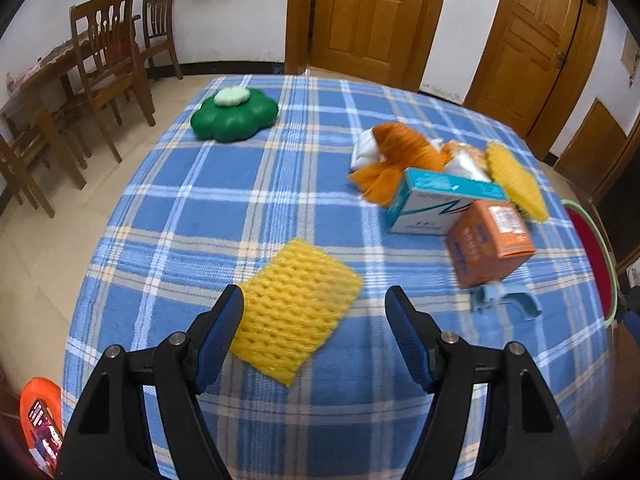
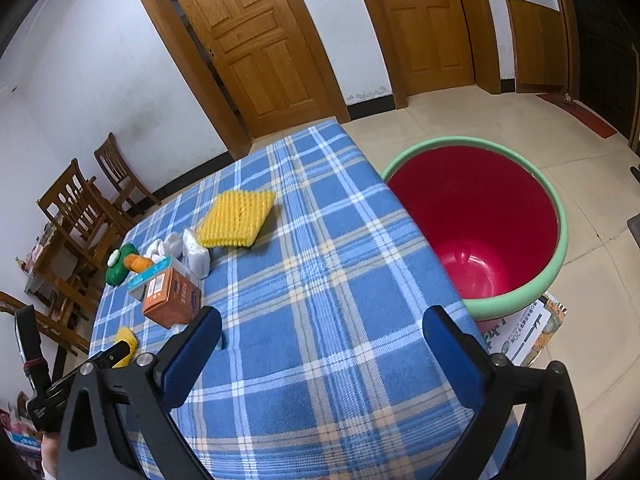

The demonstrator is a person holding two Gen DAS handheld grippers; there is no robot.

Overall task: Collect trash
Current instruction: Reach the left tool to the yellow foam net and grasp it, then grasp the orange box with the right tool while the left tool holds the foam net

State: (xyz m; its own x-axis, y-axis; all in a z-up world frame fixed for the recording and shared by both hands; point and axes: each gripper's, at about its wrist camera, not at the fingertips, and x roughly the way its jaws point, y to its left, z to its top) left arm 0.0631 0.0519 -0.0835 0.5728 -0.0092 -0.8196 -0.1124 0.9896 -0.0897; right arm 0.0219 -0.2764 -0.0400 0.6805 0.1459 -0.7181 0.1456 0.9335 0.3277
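The left gripper (image 1: 314,294) has its fingers spread wide with nothing between them; a yellow foam net (image 1: 295,316) lies flat on the blue plaid tablecloth (image 1: 240,208), its near left edge just behind the left fingertip. Beyond the right finger, a small blue clip-like piece (image 1: 506,300) lies beside an orange box (image 1: 490,242), which leans on a teal-and-white box (image 1: 436,204). Behind those sit orange netting (image 1: 404,148), white wads and a second yellow foam net (image 1: 516,180). Far ahead left rests a green flower-shaped object (image 1: 234,116).

The right gripper (image 2: 322,320) is equally wide and empty, over bare cloth. Only this view shows the whole red bucket with a green rim (image 2: 558,256) on the floor just past the right finger, set on a printed carton (image 2: 528,336); the left view catches only its rim. The trash pile lies beyond the left finger.
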